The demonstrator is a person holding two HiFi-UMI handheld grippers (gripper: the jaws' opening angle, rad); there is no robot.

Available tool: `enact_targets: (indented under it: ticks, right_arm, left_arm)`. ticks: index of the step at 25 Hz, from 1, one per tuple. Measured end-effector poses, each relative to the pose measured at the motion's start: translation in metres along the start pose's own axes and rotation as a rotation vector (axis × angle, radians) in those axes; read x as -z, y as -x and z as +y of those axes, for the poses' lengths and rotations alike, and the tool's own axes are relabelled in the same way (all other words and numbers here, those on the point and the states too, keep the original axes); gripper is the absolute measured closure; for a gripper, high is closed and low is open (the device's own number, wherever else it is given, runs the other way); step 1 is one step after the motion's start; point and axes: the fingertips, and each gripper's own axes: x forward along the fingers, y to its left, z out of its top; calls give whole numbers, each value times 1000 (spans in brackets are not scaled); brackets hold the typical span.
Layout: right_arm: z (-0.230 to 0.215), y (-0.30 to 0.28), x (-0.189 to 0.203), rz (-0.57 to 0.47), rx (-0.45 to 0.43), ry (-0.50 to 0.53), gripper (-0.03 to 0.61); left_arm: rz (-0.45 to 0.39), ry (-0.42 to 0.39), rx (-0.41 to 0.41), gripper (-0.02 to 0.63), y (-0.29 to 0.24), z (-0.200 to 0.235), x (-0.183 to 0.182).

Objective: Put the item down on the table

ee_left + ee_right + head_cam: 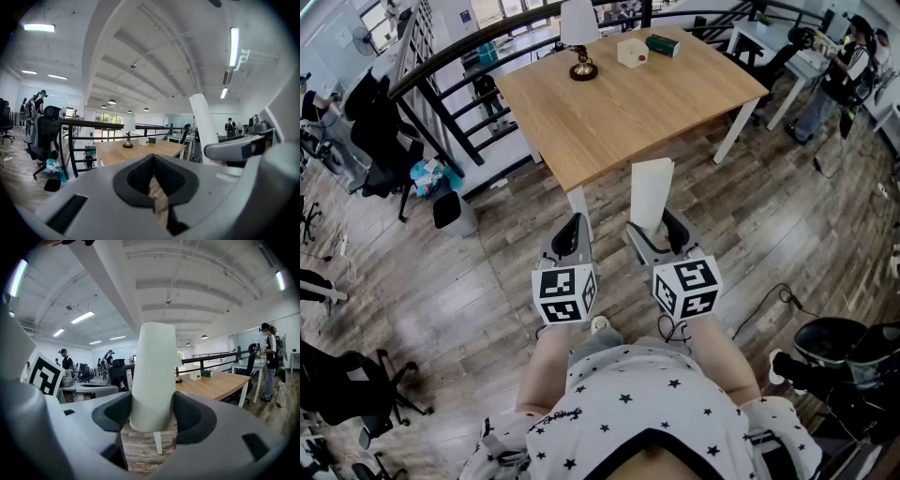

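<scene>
On the head view I see the right gripper (656, 232) holding a tall white item (652, 192) upright, its lower end down between the two jaws and most of its length standing clear above them. It hangs over the plank floor (487, 272), just short of the near edge of the wooden table (656, 103). A lamp (579, 37), a white box (632, 52) and a green box (663, 44) stand at the table's far end. The left gripper (572, 225) sits beside the right one, carrying nothing.

On the left gripper view my jaws are drawn together with nothing between them (153, 176). The white item (205, 126) rises off to the right, well apart from them, and the table (140, 150) lies ahead.

On the right gripper view the jaws stand wide and clamp the white item (154, 376). A dark pad (115, 411) presses on each flank near its base, and its bottom edge shows just below them, above the floor. The table (220, 383) is ahead and to the right.
</scene>
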Motion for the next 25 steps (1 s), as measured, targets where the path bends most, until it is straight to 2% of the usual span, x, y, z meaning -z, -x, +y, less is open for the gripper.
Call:
enact_targets:
  ticks: [10, 18, 25]
  right_arm:
    - [-9, 24, 9, 6, 4, -20, 301]
    - [-9, 6, 4, -6, 22, -36, 301]
    - [8, -28, 1, -7, 42, -54, 300]
  left_arm:
    - [-2, -9, 12, 604, 5, -27, 3]
    - [-19, -26, 38, 604, -9, -13, -10]
    - [-5, -41, 72, 604, -24, 21, -12]
